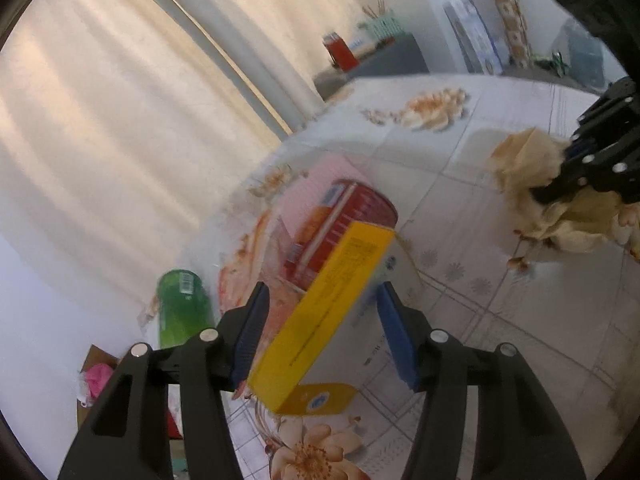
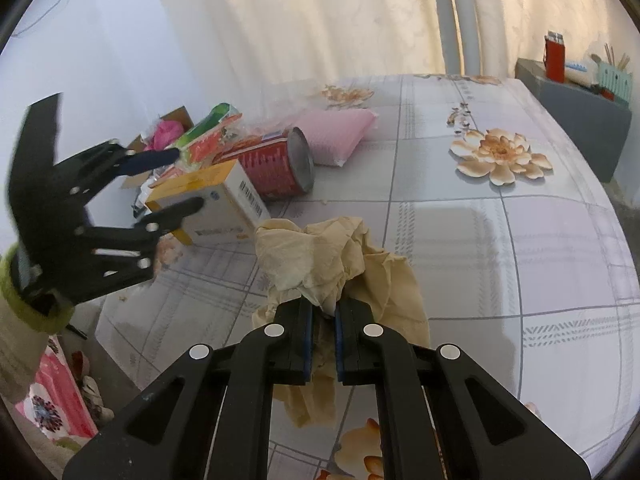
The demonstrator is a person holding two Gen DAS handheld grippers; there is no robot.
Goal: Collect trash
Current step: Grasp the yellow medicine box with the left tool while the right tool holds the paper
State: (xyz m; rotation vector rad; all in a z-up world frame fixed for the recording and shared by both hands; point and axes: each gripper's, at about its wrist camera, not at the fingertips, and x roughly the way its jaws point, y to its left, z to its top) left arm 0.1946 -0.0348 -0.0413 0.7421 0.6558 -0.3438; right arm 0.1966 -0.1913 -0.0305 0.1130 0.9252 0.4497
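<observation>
- The right gripper (image 2: 323, 322) is clamped on a crumpled beige paper wad (image 2: 340, 256) — its blue pads pinch the wad's near end, while the rest spreads over the floral tablecloth (image 2: 520, 248).
- The left gripper (image 1: 320, 320) has its fingers spread wide on either side of a yellow-and-white carton (image 1: 324, 312); neither pad clearly touches it.
- Just beyond the carton, a red can (image 2: 276, 168) lies on its side, with a pink padded pouch (image 2: 340, 132) behind it.
- A green bottle (image 1: 182, 306) sits at the table's far edge, above a cardboard box (image 1: 96, 364) holding something pink.
</observation>
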